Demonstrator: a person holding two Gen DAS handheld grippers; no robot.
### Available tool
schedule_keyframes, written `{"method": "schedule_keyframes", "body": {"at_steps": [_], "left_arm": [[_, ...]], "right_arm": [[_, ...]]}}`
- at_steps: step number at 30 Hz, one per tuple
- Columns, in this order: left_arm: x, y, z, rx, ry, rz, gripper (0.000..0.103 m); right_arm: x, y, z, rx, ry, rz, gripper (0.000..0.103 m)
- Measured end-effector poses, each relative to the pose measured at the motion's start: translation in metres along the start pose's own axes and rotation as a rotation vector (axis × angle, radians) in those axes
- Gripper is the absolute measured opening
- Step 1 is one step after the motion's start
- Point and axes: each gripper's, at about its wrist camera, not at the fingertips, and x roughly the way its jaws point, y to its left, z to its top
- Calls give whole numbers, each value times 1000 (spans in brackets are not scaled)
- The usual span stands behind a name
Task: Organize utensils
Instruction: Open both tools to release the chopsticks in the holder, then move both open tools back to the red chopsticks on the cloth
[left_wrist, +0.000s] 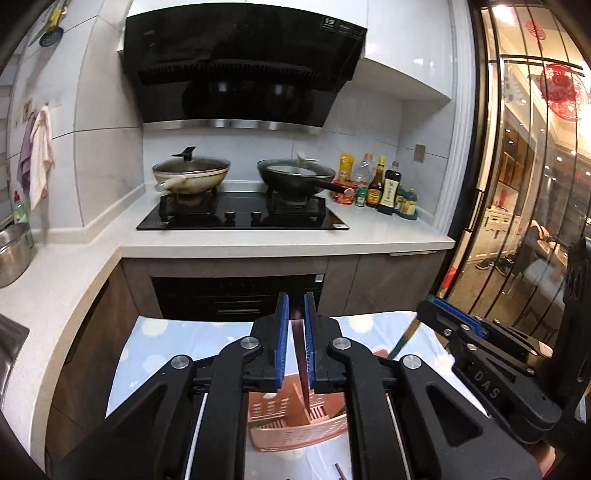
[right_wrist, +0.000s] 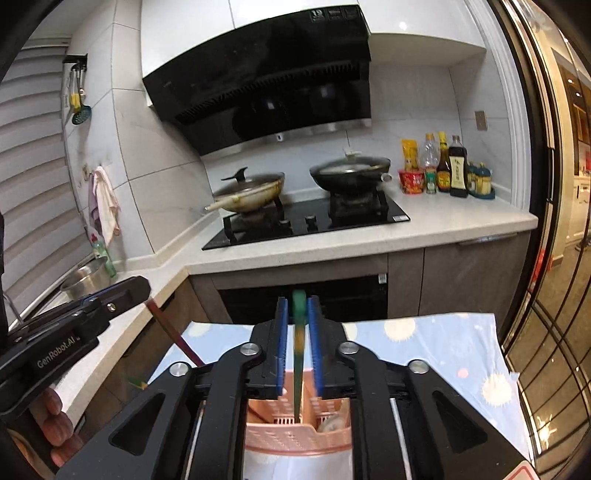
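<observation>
The pink slotted plastic utensil basket (left_wrist: 295, 424) sits on the blue dotted cloth (left_wrist: 177, 343) directly under both grippers, so the way down is taken up by its dividers and rim. A dark red chopstick (left_wrist: 300, 362) and a green-handled utensil (right_wrist: 298, 350) stand between the jaws, filling those gaps. The right gripper (left_wrist: 448, 317) crowds the right side. Bare cloth lies open left and right of the basket.

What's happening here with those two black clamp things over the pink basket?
A person is sorting utensils with two handheld grippers. The left gripper is shut on a dark red chopstick, the right gripper on a green-handled utensil. Both tips point down into the pink utensil basket, which sits on a dotted blue cloth.
</observation>
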Motion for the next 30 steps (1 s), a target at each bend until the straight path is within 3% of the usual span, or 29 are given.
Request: {"method": "schedule_keyframes", "body": {"at_steps": [1,3,6,19,30], "left_arm": [[-2,2,-2,-1,1,8,18],[-11,6,-6,-7,-21,34,50],[-31,10,-14,3,-55,64,63],[-106,8,-77,29,-23,121,76],[-136,2,-145,18,74,122,82]], "right_arm": [[-2,0,-3,2,-3,1,20],[-13,0,-7,1,-18,-4,30],[-30,-2,-14,5,-43,-8,37],[-115,2,-91,-32,-7,-44,46],[-155,6,-165,-41,106,-41,47]]}}
